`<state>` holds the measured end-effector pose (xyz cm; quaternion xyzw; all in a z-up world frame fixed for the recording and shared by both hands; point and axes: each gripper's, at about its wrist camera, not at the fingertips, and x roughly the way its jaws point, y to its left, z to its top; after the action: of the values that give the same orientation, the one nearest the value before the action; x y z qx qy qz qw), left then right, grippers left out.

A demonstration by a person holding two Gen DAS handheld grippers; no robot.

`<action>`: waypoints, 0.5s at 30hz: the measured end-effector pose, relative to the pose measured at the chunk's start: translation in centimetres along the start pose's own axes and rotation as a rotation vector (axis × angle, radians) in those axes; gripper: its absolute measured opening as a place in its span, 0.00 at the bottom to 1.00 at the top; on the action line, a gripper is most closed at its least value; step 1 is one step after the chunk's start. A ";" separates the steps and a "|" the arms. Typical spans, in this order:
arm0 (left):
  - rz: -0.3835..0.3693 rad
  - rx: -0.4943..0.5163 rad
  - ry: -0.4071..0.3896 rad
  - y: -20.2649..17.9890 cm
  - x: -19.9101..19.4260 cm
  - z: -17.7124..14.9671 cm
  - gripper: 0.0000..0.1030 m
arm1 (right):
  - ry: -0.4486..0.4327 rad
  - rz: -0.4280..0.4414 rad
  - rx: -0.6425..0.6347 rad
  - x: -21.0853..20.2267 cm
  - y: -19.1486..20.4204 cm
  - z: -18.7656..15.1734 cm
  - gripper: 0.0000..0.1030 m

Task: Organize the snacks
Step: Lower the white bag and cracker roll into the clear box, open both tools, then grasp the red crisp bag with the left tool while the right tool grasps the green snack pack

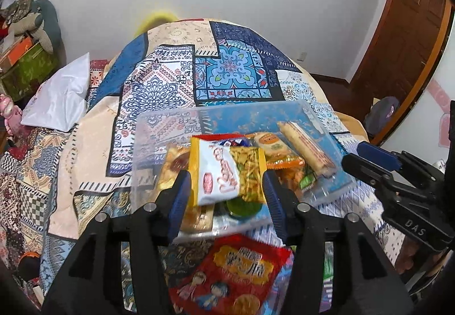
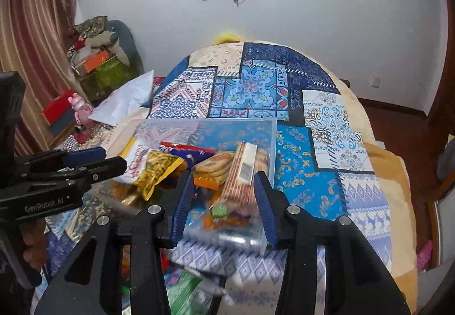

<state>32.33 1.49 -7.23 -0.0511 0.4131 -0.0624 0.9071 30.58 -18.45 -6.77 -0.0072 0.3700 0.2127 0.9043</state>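
Both grippers hang over the clear box [image 1: 159, 127] on the bed. Left gripper [image 1: 226, 195] has its jaws apart around a yellow snack bag [image 1: 227, 170]. Right gripper [image 2: 224, 201] is apart around a long cracker pack [image 2: 241, 175]. Dropping snacks in; next, back away for the red bag [image 1: 236, 272].

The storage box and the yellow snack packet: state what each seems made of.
Storage box: seemingly clear plastic, slightly frosted; the bedspread pattern shows through its walls.
Yellow snack packet: probably glossy plastic film, printed, with a clear window showing the sticks inside, crinkled edges.
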 end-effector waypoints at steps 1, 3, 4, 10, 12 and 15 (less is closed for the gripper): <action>0.001 0.003 0.003 0.0 -0.4 -0.3 0.53 | 0.001 0.004 0.000 -0.4 0.1 -0.2 0.40; 0.002 0.007 0.011 0.1 -0.9 -0.9 0.58 | 0.006 0.017 0.002 -1.2 0.3 -0.6 0.41; 0.001 0.012 0.017 0.1 -1.2 -1.4 0.58 | 0.012 0.024 0.004 -1.5 0.4 -1.0 0.44; -0.012 0.033 0.077 0.1 -1.6 -4.3 0.62 | 0.063 0.036 0.022 -1.8 0.7 -3.6 0.46; -0.023 0.050 0.101 -0.1 -1.4 -5.4 0.62 | 0.087 0.045 0.034 -1.8 0.7 -4.6 0.46; -0.030 0.080 0.130 -0.5 -1.2 -7.0 0.62 | 0.127 0.050 0.044 -1.2 0.7 -6.0 0.46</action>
<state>26.28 0.93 -10.85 -0.0169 0.4675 -0.0956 0.8786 25.52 -19.25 -10.24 0.0085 0.4315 0.2259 0.8733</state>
